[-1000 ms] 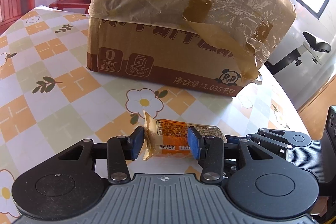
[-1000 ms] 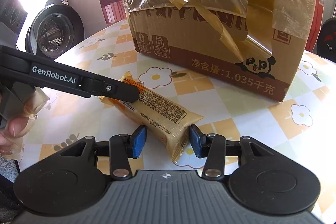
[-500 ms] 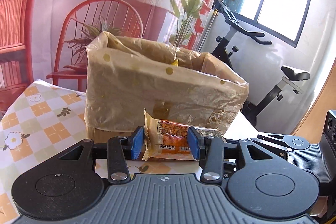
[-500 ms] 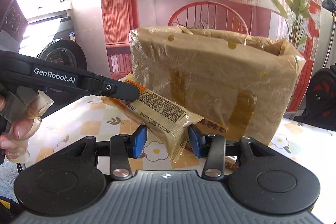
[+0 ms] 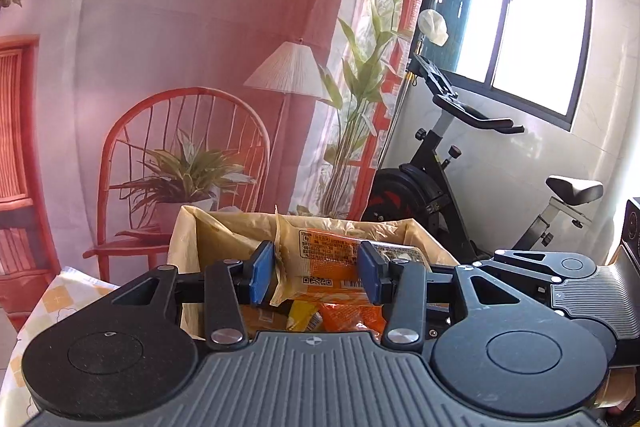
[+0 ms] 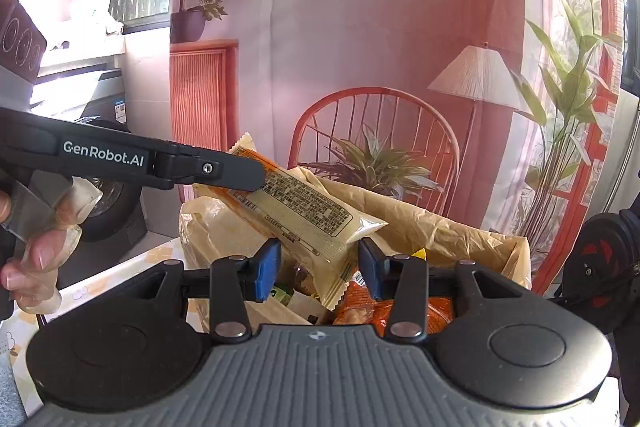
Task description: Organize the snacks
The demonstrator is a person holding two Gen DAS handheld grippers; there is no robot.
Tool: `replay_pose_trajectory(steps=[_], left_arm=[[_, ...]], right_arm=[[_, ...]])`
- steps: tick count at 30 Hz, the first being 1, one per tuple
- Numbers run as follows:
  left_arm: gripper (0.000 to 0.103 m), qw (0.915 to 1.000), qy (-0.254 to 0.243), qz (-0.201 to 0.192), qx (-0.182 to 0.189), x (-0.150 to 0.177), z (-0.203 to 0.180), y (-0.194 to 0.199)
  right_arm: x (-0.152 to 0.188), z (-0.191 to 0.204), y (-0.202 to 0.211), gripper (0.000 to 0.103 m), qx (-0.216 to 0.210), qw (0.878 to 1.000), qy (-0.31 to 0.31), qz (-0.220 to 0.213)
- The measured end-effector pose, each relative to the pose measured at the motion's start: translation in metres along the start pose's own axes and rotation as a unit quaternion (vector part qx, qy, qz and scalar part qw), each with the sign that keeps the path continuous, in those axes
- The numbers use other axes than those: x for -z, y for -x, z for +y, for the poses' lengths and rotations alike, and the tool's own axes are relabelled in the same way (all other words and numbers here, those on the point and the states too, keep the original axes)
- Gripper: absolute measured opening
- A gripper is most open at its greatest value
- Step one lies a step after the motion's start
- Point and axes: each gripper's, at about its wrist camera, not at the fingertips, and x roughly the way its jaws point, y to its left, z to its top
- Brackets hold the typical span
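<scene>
Snacks already lie in the lined cardboard box (image 5: 188,227), while both the left gripper (image 5: 316,273) and right gripper (image 6: 319,269) stay-free clamp one wrapped snack packet (image 6: 304,215) above its opening, release remaining.

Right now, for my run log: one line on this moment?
left gripper: shut on snack packet | right gripper: same | over open box

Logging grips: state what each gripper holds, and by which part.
Both hold one snack packet: left gripper across one end, right gripper across the other.
</scene>
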Motion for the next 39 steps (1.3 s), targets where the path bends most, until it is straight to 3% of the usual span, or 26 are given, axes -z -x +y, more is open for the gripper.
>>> replay_pose_trajectory(steps=[9,14,17,22,27,39], left_arm=[[0.048,0.9992,0.015,0.034,-0.017,0.006,0.022,-0.038],[0.061,0.9982,-0.011,0.039,-0.043,0.009,0.019,-0.039],[0.07,0.998,-0.023,0.034,-0.049,0.008,0.016,-0.032],[0.082,0.9955,-0.06,0.014,-0.072,0.0,0.004,-0.009],[0.086,0.993,-0.066,0.006,-0.098,-0.007,-0.006,0.017],[0.093,0.9922,-0.07,-0.037,-0.096,-0.017,-0.037,0.09]], right_arm=[[0.006,-0.018,-0.044,0.046,0.009,0.999,-0.005,0.049],[0.013,-0.02,-0.046,0.047,0.023,0.998,-0.024,0.057],[0.014,-0.018,-0.04,0.057,0.03,0.998,-0.025,0.058],[0.008,-0.019,-0.021,0.088,0.053,0.996,-0.055,0.037],[-0.001,-0.017,0.004,0.097,0.074,0.995,-0.071,0.017],[-0.017,-0.002,0.078,0.103,0.094,0.99,-0.1,-0.025]])
